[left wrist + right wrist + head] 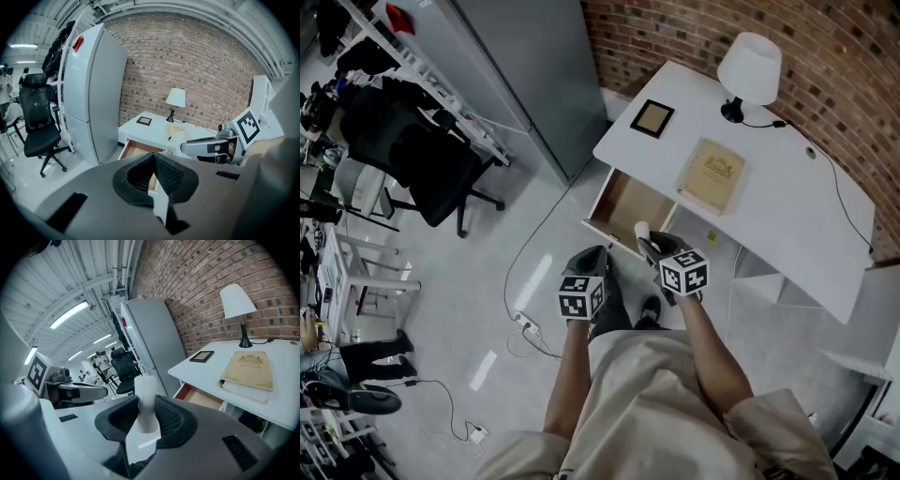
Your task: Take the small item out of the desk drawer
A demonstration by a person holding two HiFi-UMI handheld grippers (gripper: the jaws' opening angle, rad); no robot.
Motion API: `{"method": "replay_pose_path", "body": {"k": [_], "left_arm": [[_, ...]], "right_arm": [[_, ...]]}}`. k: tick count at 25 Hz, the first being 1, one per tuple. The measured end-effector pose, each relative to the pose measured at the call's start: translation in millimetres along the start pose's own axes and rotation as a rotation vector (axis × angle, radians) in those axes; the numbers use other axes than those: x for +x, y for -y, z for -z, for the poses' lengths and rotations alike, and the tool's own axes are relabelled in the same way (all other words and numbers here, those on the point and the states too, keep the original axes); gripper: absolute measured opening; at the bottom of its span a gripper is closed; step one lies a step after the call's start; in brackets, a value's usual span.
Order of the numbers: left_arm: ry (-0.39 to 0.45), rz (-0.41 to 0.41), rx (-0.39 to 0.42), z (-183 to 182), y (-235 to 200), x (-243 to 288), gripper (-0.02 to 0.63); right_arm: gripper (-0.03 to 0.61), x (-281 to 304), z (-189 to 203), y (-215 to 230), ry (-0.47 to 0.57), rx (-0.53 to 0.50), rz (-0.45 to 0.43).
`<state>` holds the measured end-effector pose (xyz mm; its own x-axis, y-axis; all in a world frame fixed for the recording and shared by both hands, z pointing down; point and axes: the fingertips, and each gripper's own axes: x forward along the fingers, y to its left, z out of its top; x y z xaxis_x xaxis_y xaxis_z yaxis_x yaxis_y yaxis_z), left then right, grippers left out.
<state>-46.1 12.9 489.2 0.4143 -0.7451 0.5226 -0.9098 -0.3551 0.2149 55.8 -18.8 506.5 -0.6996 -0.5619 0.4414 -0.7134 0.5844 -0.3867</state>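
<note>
- Step: taking-out looks basically done. My right gripper is clamped on the small white cylinder, with the pads tight on its lower half and its top sticking up clear of the jaws.
- The cylinder is held up in front of the open drawer, not lying inside it (head view puts it over the drawer's front corner).
- My left gripper is closed right down with the pads meeting and nothing in it. It hangs just beside the right one, near the drawer front.
- The drawer is pulled out of the white desk. A book, a lamp and a picture frame sit on top, all apart from my grippers.
- Next, I reckon: carry the cylinder away from the drawer and park it, likely on bare desk top. It looks smooth and round, so it could slip or tip on release and needs a steady grip. The left gripper could push the drawer shut.
- Hard to see: what the cylinder actually is (it is blurred and I can read no markings).
- Its bottom end is buried between the pads.
- The right gripper covers part of the drawer's inside in head view, so I can't say whether anything else is in there.
</note>
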Motion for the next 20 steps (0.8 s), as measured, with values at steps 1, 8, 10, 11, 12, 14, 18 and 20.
{"method": "replay_pose_path", "body": {"k": [1, 8, 10, 11, 12, 14, 18, 20], "left_arm": [[-0.002, 0.001, 0.000, 0, 0, 0, 0.017], [-0.015, 0.014, -0.001, 3, 0, 2, 0.017], [-0.018, 0.018, 0.002, 3, 1, 2, 0.017], [-0.020, 0.021, 0.003, 3, 2, 2, 0.017], [-0.024, 0.025, 0.005, 3, 3, 3, 0.017], [-0.044, 0.035, 0.033, 6, 6, 4, 0.017], [-0.072, 0.060, 0.099, 10, 16, 9, 0.017], [-0.072, 0.071, 0.094, 10, 19, 10, 0.017]], "right_arm": [[0.138, 0, 0, 0, 0.000, 0.000, 0.000], [0.138, 2, 0, 2, 0.002, 0.002, 0.005], [0.138, 2, 0, 2, 0.000, 0.001, 0.006], [0.138, 1, 0, 2, -0.001, 0.001, 0.007], [0.138, 1, 0, 2, -0.003, 0.001, 0.007], [0.138, 2, 1, 2, -0.005, 0.004, 0.004], [0.138, 4, 3, 1, -0.014, 0.002, -0.006], [0.138, 4, 4, 1, -0.020, -0.004, -0.009]]}}
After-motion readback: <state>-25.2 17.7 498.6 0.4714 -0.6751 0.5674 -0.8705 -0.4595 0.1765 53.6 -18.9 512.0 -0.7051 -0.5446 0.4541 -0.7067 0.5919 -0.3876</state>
